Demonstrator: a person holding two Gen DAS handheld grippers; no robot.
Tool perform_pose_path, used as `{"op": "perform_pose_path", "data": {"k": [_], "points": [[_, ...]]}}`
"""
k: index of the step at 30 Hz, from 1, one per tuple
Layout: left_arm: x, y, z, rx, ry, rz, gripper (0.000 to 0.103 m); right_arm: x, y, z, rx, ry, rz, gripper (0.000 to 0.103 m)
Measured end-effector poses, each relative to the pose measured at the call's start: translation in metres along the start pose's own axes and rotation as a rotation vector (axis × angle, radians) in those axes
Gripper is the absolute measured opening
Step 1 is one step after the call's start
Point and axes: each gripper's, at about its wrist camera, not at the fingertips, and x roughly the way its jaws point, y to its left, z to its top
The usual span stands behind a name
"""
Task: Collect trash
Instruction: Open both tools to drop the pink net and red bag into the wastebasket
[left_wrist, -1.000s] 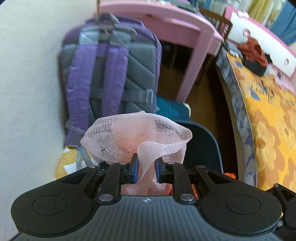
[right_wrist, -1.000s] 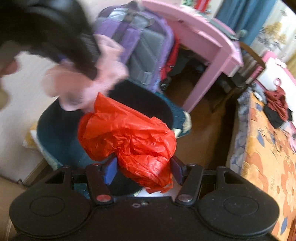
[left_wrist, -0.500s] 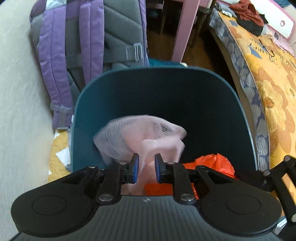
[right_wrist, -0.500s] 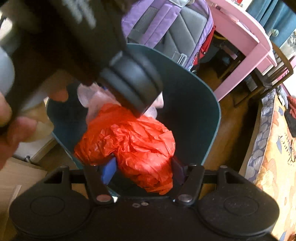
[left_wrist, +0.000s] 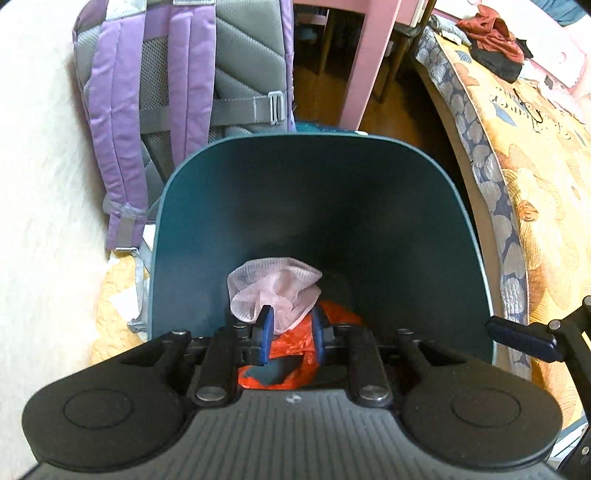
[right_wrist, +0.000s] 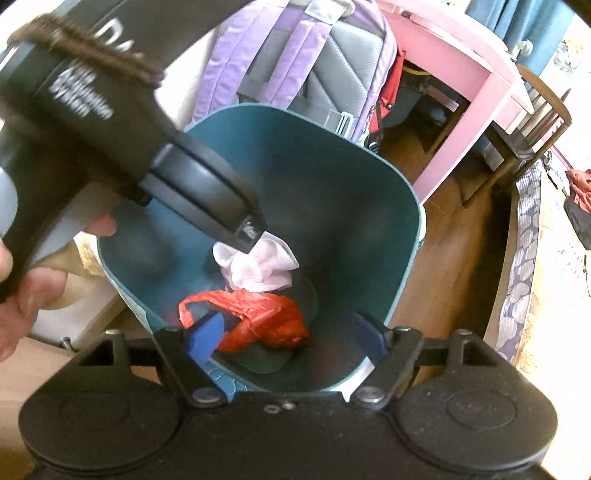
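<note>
Change: both grippers now reach down into the bin; half a second ago the red bag was clamped between the right fingers, and now it lies loose on the bin floor with those fingers spread.
Right gripper (right_wrist: 286, 334): lower centre of the right wrist view, fingers wide apart and holding nothing, hanging over the near rim of the bin.
Left gripper (left_wrist: 291, 334): lower centre of the left wrist view, blue pads (left_wrist: 266, 328) parted a little on either side of the pink mesh; whether they press it or have let go cannot be told.
Red plastic bag (right_wrist: 266, 317): crumpled on the bin bottom, low in the frame, just beyond the right fingertips and touching neither.
Pink mesh cloth (left_wrist: 275, 291): inside the bin, lying against the red bag on its far side, at centre frame.
Teal bin (left_wrist: 332, 192): fills the middle of both views, its opening facing the cameras.
Purple backpack (left_wrist: 177, 92): upper left, upright just behind the bin.
Pink table (right_wrist: 461, 70): upper right of the right wrist view, beyond the backpack.
Bed with floral cover (left_wrist: 535, 155): right edge, with dark and red clothes at its far end.
</note>
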Motion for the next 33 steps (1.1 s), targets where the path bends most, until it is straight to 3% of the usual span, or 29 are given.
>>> {"op": "perform_pose_path", "data": {"k": [10, 12, 16, 18, 20, 23, 27, 33], "points": [[-0.052, -0.011, -0.023, 0.003, -0.085, 0.013, 0.023, -0.047, -0.015, -0.024, 0.060, -0.097, 0.046, 0.084], [-0.064, -0.014, -0.030, 0.001, -0.101, 0.012, 0.030, -0.057, -0.020, -0.030, 0.077, -0.120, 0.060, 0.085], [-0.090, -0.023, -0.048, -0.004, -0.138, 0.013, 0.034, -0.081, -0.030, -0.044, 0.102, -0.163, 0.084, 0.087], [-0.102, -0.028, -0.057, -0.016, -0.155, 0.017, 0.049, -0.093, -0.033, -0.051, 0.104, -0.184, 0.090, 0.087], [-0.116, -0.035, -0.067, -0.021, -0.180, 0.017, 0.056, -0.104, -0.036, -0.058, 0.110, -0.204, 0.099, 0.088], [-0.133, -0.046, -0.080, -0.013, -0.208, 0.025, 0.057, -0.120, -0.042, -0.071, 0.130, -0.233, 0.116, 0.089], [-0.155, -0.060, -0.097, -0.026, -0.235, 0.018, 0.069, -0.141, -0.051, -0.089, 0.158, -0.271, 0.156, 0.090], [-0.178, -0.082, -0.124, -0.035, -0.271, 0.021, 0.075, -0.167, -0.067, -0.123, 0.193, -0.313, 0.219, 0.097]]}}
